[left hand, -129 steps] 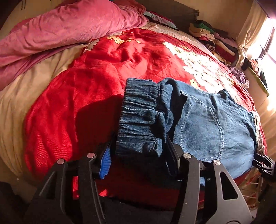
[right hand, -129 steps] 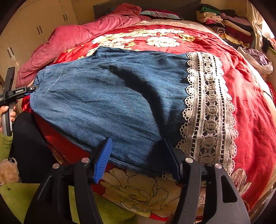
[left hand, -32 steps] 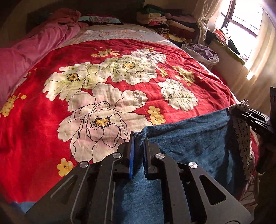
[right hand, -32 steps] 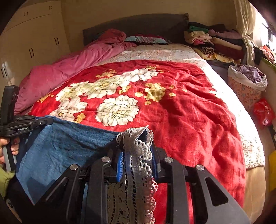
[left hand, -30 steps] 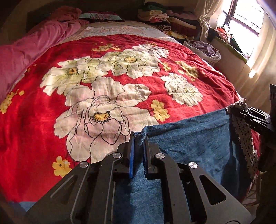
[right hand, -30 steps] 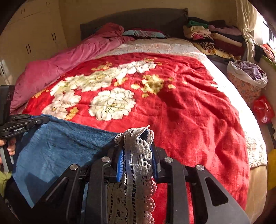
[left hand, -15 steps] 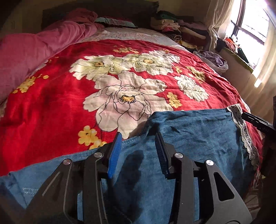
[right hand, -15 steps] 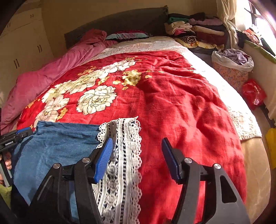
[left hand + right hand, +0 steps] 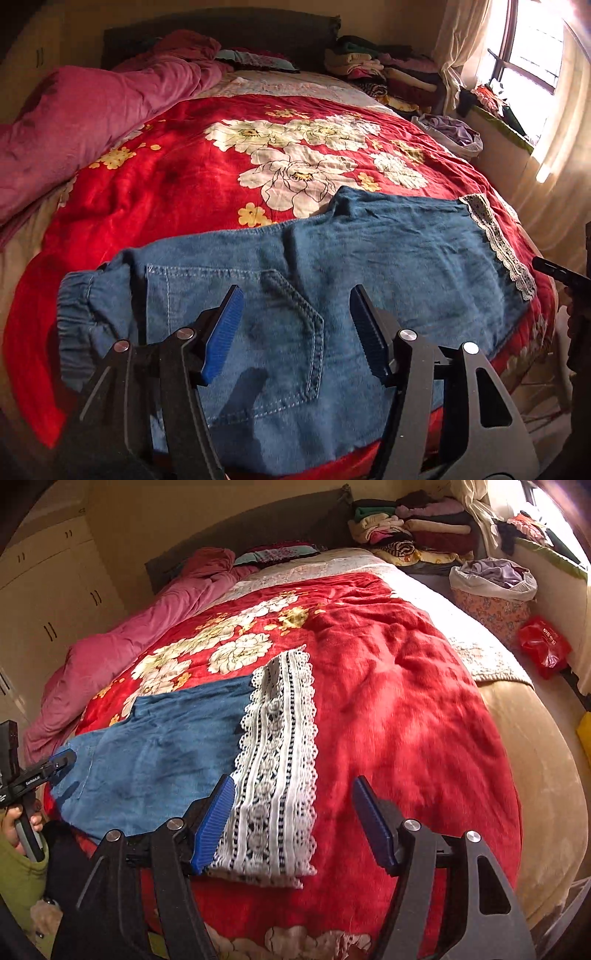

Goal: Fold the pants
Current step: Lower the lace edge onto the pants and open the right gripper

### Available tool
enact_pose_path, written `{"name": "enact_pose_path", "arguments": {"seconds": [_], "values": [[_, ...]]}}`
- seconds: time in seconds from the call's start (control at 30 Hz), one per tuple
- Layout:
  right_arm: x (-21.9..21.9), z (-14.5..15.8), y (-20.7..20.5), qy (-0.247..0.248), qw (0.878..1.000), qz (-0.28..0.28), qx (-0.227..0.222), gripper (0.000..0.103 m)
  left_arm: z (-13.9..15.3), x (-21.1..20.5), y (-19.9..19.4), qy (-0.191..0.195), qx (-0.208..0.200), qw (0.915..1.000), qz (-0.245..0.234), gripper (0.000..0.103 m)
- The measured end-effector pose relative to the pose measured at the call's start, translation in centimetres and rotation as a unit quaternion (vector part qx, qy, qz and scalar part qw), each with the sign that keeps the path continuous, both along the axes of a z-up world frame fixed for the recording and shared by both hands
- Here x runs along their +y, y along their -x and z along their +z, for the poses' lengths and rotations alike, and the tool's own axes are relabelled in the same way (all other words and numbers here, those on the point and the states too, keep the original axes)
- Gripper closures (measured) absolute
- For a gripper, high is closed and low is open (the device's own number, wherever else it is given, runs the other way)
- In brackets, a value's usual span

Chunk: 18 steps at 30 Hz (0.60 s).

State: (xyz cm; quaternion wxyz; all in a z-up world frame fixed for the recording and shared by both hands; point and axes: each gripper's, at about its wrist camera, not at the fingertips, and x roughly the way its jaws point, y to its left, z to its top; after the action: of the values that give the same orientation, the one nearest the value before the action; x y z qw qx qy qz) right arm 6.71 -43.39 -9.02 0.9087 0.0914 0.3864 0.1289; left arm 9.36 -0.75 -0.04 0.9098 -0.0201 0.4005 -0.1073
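The blue denim pants point(image 9: 369, 258) lie flat across the near edge of the bed, folded along their length. Their elastic waistband point(image 9: 77, 302) is at the left and the white lace hem point(image 9: 495, 236) at the right. My left gripper point(image 9: 295, 332) hovers over the pocket area; its jaws are opening, and its blue pads press on nothing. In the right wrist view my right gripper point(image 9: 293, 823) is above the lace hem point(image 9: 280, 760), jaws opening, pads clear of the cloth. A hand holds the left gripper point(image 9: 61, 760) at the denim's far end.
A red floral blanket point(image 9: 184, 184) covers the bed, with a pink duvet point(image 9: 92, 110) bunched along its left side. Stacked folded clothes point(image 9: 413, 531) sit by the headboard. A laundry basket point(image 9: 491, 590) and a red bag point(image 9: 543, 646) stand on the floor at the right.
Both grippers were shut on the pants, left on the denim edge and right on the lace hem. They have let go and drawn back, and the pants now lie flat.
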Motion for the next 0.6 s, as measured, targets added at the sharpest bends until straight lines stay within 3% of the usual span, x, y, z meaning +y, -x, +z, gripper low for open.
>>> {"name": "enact_pose_path", "arguments": {"seconds": [0.13,0.33,0.4,0.5,0.6], "values": [[-0.3,-1.5,1.3,-0.033,0.999,-0.005,0.023,0.038,0.0,1.0,1.7,-0.022,0.002,0.9997,0.010,0.044],[1.3,-3.0,1.6,-0.037,0.999,0.002,0.038,0.039,-0.1,2.2,3.4,-0.065,0.008,0.9972,0.037,0.035],[2.0,-3.3,1.5,-0.020,0.999,-0.013,0.034,0.053,-0.5,2.8,3.2,-0.088,0.015,0.9943,0.059,0.034],[3.9,-3.5,1.9,0.044,0.999,-0.013,0.019,0.058,-1.5,3.3,2.9,-0.112,0.028,0.9903,0.076,0.029],[4.9,-3.4,2.1,0.076,0.997,0.010,0.015,0.076,-2.8,3.4,2.6,-0.137,0.038,0.9868,0.079,0.029]]}}
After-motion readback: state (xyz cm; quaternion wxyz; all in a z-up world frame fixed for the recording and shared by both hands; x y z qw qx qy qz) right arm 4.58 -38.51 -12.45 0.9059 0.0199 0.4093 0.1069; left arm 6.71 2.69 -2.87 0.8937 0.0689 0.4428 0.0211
